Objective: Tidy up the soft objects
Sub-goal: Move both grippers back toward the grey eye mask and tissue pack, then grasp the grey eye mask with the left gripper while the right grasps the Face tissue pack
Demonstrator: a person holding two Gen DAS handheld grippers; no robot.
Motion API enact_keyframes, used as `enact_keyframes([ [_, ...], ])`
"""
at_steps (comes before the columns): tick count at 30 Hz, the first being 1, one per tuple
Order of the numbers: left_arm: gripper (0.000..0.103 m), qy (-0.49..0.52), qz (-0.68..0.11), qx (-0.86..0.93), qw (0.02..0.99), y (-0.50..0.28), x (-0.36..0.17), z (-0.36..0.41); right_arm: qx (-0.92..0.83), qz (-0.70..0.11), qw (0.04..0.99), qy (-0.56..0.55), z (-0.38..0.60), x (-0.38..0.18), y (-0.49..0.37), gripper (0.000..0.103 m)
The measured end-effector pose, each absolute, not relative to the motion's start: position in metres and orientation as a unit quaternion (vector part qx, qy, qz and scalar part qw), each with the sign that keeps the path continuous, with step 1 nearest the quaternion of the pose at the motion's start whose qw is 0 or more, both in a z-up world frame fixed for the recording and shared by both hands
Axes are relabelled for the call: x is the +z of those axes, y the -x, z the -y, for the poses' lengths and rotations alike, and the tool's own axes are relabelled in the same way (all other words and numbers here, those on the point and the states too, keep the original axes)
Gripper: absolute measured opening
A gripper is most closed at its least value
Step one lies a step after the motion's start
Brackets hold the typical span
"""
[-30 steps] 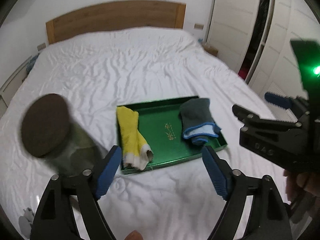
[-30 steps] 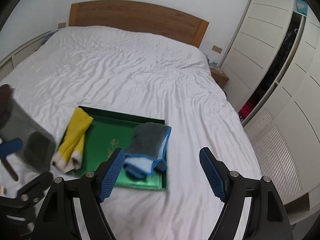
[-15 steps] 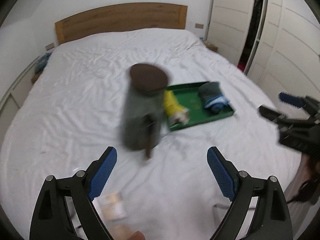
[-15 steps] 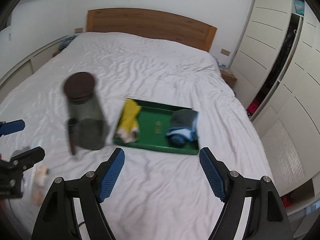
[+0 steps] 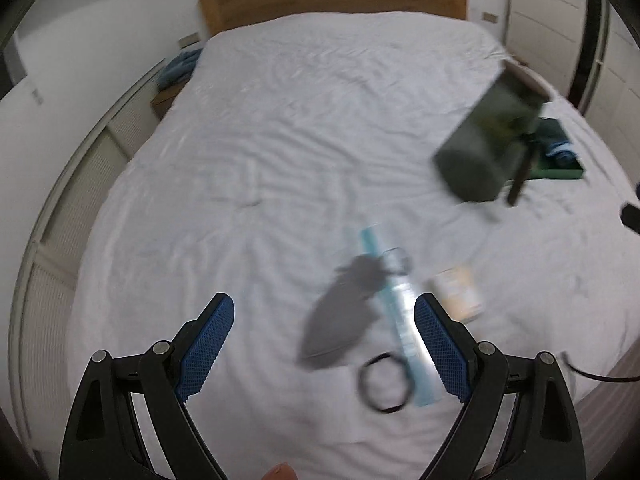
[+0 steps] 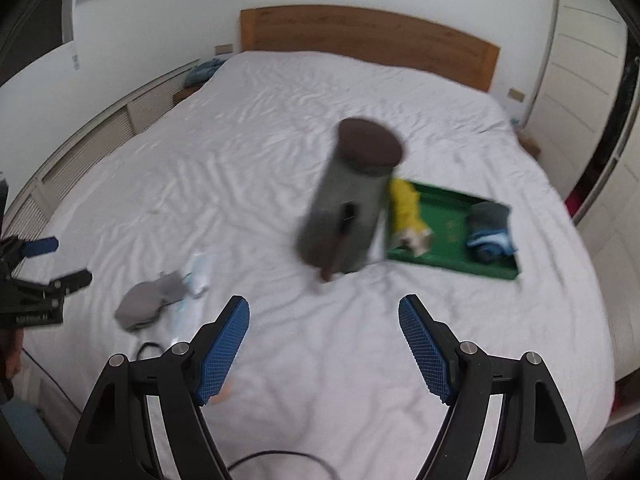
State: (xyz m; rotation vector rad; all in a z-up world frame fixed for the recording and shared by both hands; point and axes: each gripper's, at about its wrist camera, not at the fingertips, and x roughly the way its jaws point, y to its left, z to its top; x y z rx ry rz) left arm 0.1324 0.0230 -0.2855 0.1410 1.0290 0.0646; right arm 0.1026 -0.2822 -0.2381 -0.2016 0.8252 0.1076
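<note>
In the left wrist view, the left gripper (image 5: 324,336) hangs over the white bed (image 5: 280,152) with its blue-padded jaws spread wide and nothing between them. Just ahead of it a grey soft cloth (image 5: 340,316) lies crumpled on the sheet, touching a long pale-blue packet (image 5: 400,320), with a black ring (image 5: 385,383) beside the packet's near end and a small beige packet (image 5: 456,292) just to the right. Farther right a dark glass jar (image 5: 490,140) appears tilted and blurred, partly hiding the green tray (image 5: 560,172), where a grey towel with blue trim (image 5: 558,148) shows. In the right wrist view, the right gripper (image 6: 324,348) is likewise wide open and holds nothing. The jar (image 6: 348,204), with its brown lid (image 6: 370,146), stands blurred on the sheet just beside the tray's (image 6: 452,264) left end. In the tray a yellow cloth (image 6: 406,208) lies at the left and the grey-and-blue towel (image 6: 490,228) at the right, well apart. The grey cloth (image 6: 150,300) lies near the bed's left edge, with the left gripper (image 6: 52,262) visible beyond it at the frame edge.
</note>
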Motion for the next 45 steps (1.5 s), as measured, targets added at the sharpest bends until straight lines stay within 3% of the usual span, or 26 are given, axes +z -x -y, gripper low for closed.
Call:
enact_keyframes([
  [8, 0.088, -0.033, -0.514, 0.028, 0.857, -0.135, -0.324, -0.063, 0.082, -0.439, 0.89, 0.09, 0.239, -0.283, -0.108, 0.078],
  [33, 0.088, -0.062, -0.544, -0.021, 0.836, -0.173, -0.427, -0.041, 0.094, -0.508, 0.852, 0.085, 0.203, -0.417, -0.138, 0.076],
  [45, 0.088, -0.064, -0.554, -0.023, 0.83, -0.185, -0.45, -0.039, 0.102, -0.499, 0.857, 0.08, 0.201, -0.441, -0.169, 0.076],
])
